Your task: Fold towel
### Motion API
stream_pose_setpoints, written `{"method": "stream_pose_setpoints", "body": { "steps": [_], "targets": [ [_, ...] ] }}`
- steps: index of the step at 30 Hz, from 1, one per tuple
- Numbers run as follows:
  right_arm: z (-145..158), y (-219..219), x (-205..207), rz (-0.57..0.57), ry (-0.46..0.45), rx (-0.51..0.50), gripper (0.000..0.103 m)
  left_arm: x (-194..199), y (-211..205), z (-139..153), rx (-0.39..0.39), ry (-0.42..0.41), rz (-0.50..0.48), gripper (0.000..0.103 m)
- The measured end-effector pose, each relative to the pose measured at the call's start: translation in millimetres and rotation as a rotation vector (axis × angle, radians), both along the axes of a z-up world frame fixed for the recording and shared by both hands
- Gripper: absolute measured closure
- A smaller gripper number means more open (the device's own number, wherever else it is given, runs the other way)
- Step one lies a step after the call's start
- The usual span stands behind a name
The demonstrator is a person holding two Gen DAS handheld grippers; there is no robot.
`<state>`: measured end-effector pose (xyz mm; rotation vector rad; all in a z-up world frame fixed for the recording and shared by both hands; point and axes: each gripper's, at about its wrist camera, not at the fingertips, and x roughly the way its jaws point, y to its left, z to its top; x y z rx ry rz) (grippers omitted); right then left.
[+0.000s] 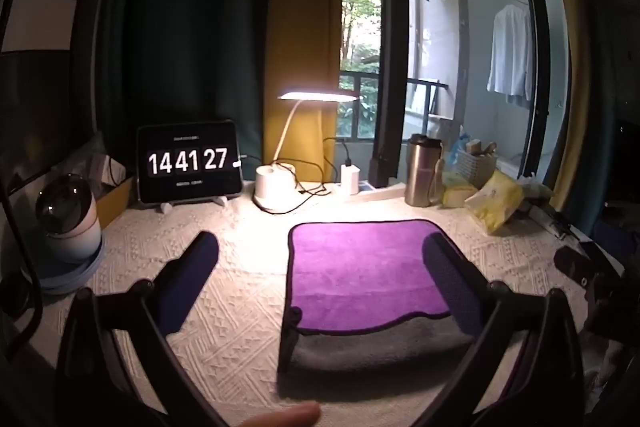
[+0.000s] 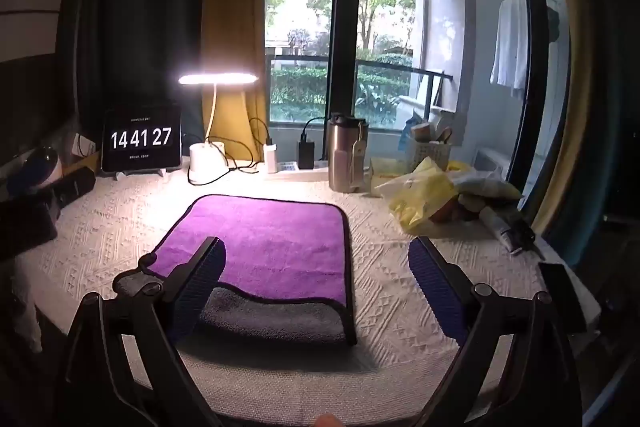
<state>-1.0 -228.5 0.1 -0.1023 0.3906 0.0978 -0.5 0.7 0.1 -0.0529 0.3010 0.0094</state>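
I have both grippers hovering above the cream tablecloth (image 1: 224,307) with nothing held. The left gripper (image 1: 320,267) has its jaws wide apart, and the towel (image 1: 360,267) lies mostly between them, its purple face running up to the right finger while the left finger sits out over bare cloth. From the right gripper (image 2: 316,267), jaws equally spread, the towel (image 2: 264,243) sits ahead and to the left, its near left part hidden behind the left finger, with empty cloth between the towel's right edge and the right finger. The towel looks already folded once: a purple layer lies over a grey one, and the grey strip shows along the near edge where the top layer falls short, wavy rather than square. I judge another fold is due, so each open pair of jaws is kept low and near that front edge, ready to pinch a corner. The lamp (image 1: 316,97), clock tablet (image 1: 188,163) and steel tumbler (image 1: 420,171) stand well beyond the fingertips, leaving room to carry the edge forward.
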Motion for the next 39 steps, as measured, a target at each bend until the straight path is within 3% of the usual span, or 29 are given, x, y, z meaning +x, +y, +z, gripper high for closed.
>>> {"method": "stream_pose_setpoints", "body": {
  "steps": [20,39],
  "targets": [
    [-1,0,2,0.019,0.078,0.026,0.012,-4,0,1,-0.02,0.044,-0.057,0.0],
    [0,3,0,0.015,0.068,0.024,0.012,-4,2,1,-0.023,0.047,-0.061,0.0]
  ]
}}
